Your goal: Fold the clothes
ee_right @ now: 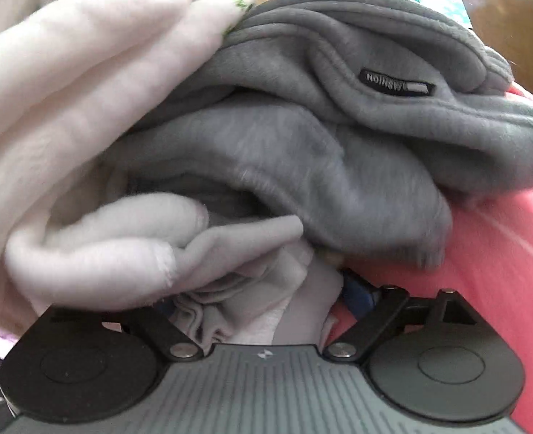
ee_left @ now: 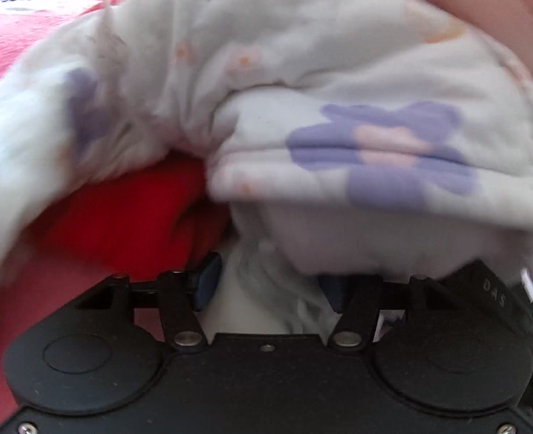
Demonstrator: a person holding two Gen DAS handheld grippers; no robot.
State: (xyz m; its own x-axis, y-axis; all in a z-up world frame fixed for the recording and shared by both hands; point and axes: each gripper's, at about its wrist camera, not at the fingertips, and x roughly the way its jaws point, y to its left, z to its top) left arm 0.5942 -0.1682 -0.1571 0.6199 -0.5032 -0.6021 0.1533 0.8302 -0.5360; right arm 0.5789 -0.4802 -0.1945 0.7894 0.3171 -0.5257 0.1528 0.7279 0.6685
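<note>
- Two heaps crowd the views: floral garment (ee_left: 302,72) over red cloth (ee_left: 129,217); grey fleece (ee_right: 284,166) beside white fleece (ee_right: 67,90).
- Left gripper (ee_left: 270,285) clamps floral fabric.
- Right gripper (ee_right: 266,296) tilts down, pale cloth between its jaws; grip unclear.

Black tag (ee_right: 396,85) on grey garment (ee_right: 302,152): "FASHION", upside down. Left gripper (ee_left: 270,285) housing: "DAS".

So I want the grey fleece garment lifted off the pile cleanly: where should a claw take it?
Take the grey fleece garment by the thick rolled hem nearest the right claw, coming in low from the front: that edge bulges free over the pink cover, giving the pads a firm ridge.
</note>
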